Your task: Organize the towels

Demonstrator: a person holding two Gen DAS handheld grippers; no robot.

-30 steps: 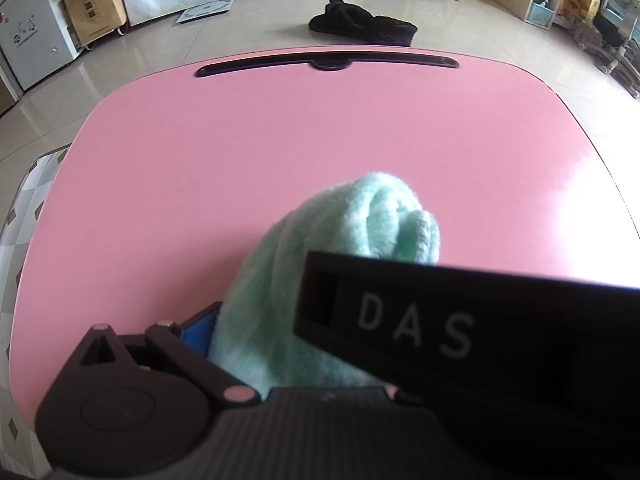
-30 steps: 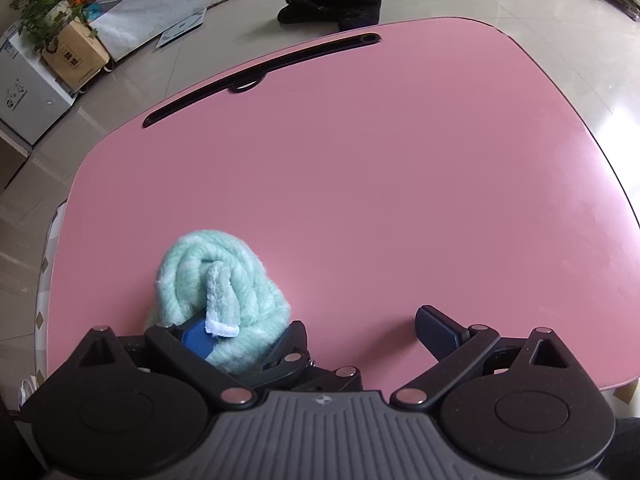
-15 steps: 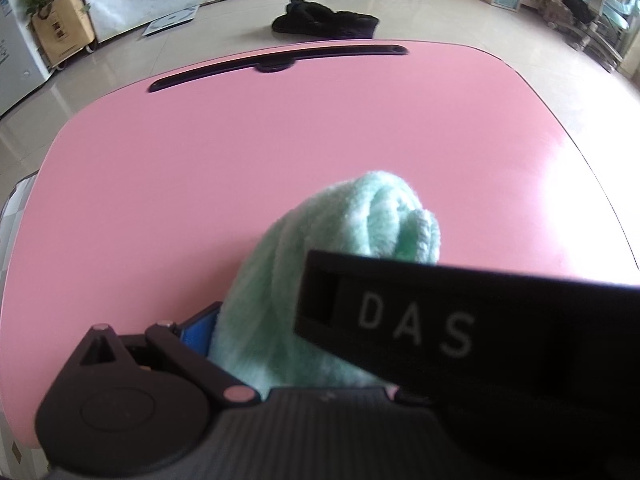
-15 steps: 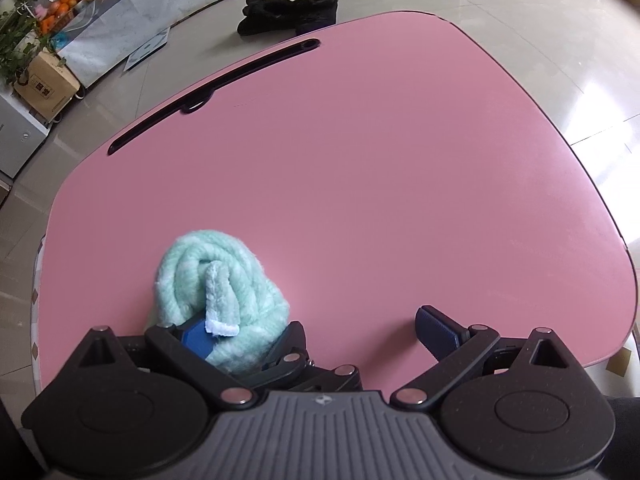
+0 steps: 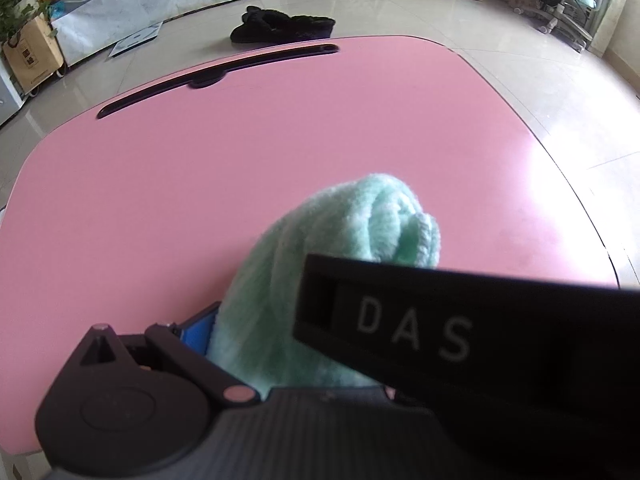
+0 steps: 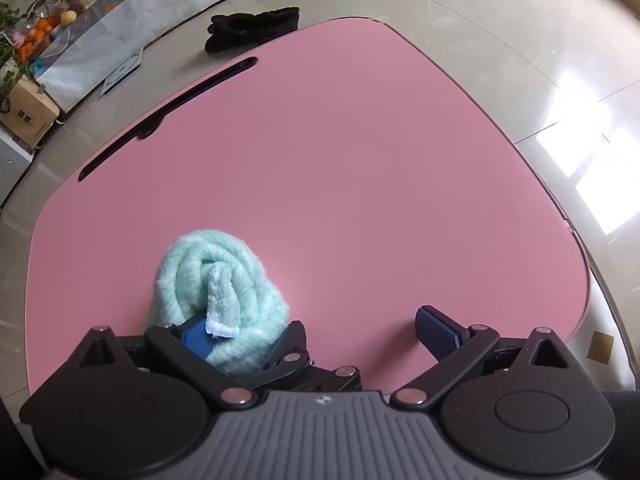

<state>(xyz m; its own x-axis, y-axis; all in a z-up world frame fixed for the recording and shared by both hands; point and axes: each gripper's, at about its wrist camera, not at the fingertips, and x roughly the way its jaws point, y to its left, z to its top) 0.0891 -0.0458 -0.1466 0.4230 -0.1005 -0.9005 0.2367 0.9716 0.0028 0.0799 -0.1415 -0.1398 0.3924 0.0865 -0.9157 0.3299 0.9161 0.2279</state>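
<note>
A rolled mint-green towel [image 6: 218,300] is pinched in the left gripper [image 6: 244,344], above the near left part of the pink worktop [image 6: 360,184]. The right gripper [image 6: 316,336] is spread wide, its left finger beside the towel, nothing pressed between its pads. Black slippers [image 5: 284,30] lie on the floor beyond the worktop's far edge.

I see a fluffy mint-green terry towel [image 6: 218,280], rolled into a tight bundle, over the near-left part of the pink table [image 6: 360,168].
</note>
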